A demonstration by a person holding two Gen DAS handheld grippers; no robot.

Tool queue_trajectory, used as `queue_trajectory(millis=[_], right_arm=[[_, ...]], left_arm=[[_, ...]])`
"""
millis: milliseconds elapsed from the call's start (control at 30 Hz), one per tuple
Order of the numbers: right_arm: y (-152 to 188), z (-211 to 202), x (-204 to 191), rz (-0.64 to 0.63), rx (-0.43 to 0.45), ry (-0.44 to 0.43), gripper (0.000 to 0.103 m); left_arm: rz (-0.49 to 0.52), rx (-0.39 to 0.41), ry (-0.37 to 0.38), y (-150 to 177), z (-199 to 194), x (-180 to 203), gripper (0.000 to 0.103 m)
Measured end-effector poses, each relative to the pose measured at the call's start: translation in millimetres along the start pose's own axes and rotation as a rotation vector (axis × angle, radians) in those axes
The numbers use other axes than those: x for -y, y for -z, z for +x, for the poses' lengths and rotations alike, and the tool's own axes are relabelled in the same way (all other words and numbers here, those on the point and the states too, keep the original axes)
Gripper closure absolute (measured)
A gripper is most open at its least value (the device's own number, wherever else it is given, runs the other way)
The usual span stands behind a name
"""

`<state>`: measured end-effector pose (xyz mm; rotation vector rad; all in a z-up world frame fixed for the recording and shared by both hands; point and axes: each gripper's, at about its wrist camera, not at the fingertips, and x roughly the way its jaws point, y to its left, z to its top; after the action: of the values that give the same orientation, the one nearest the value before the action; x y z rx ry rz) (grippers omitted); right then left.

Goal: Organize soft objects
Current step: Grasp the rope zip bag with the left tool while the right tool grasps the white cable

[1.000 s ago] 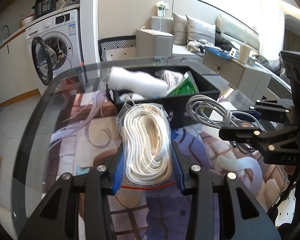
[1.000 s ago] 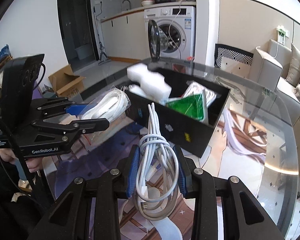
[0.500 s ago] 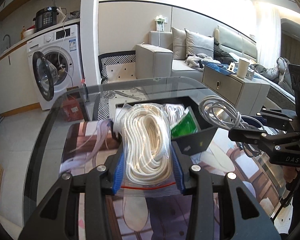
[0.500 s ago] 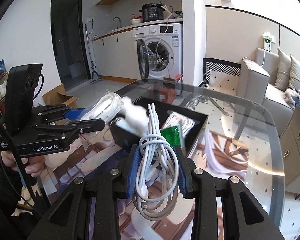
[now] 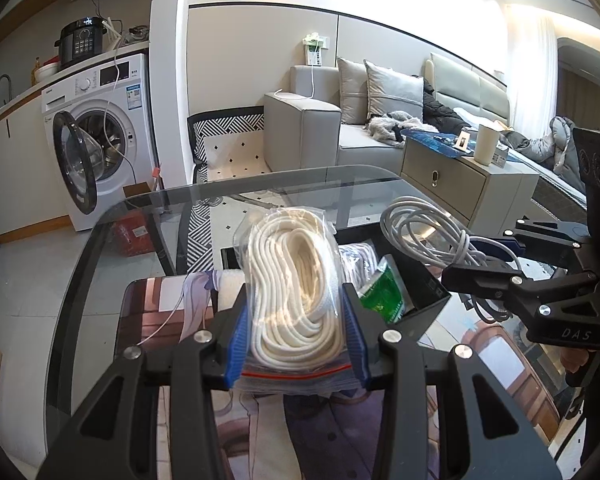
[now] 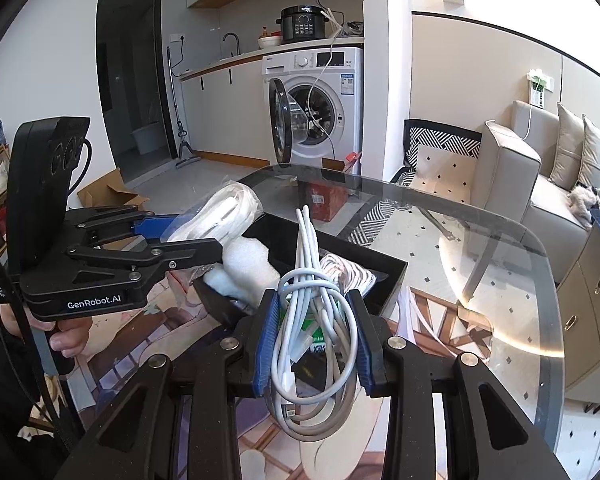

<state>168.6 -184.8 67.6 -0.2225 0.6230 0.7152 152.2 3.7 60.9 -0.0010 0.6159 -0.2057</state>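
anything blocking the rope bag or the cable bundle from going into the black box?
Nothing visible does. The left gripper holds the bagged rope and the right gripper holds the cable bundle, both above the open-topped black box. White foam, a green packet and a striped item already lie inside.

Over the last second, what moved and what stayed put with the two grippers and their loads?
Both grippers rose and drew back: the black open box on the glass table now sits lower and smaller behind the loads. Nothing was taken or released. The left gripper stays shut on the clear zip bag of white rope, the right gripper on the bundled white charging cable.
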Motion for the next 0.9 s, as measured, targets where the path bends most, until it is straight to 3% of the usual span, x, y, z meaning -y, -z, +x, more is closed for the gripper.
queue_trajectory(millis=[633,900], right_arm=[[-12.9,56.8,9.1,0.003,-0.05,-0.02,0.071],[-13.0,67.4,12.4,0.018,-0.063,-0.035,0.072]], left_arm=[[0.045,-0.026,-0.021,-10.8,36.7,2.8,0.062],[0.049,-0.031,0.005,-13.3,47.2,3.8,0.062]])
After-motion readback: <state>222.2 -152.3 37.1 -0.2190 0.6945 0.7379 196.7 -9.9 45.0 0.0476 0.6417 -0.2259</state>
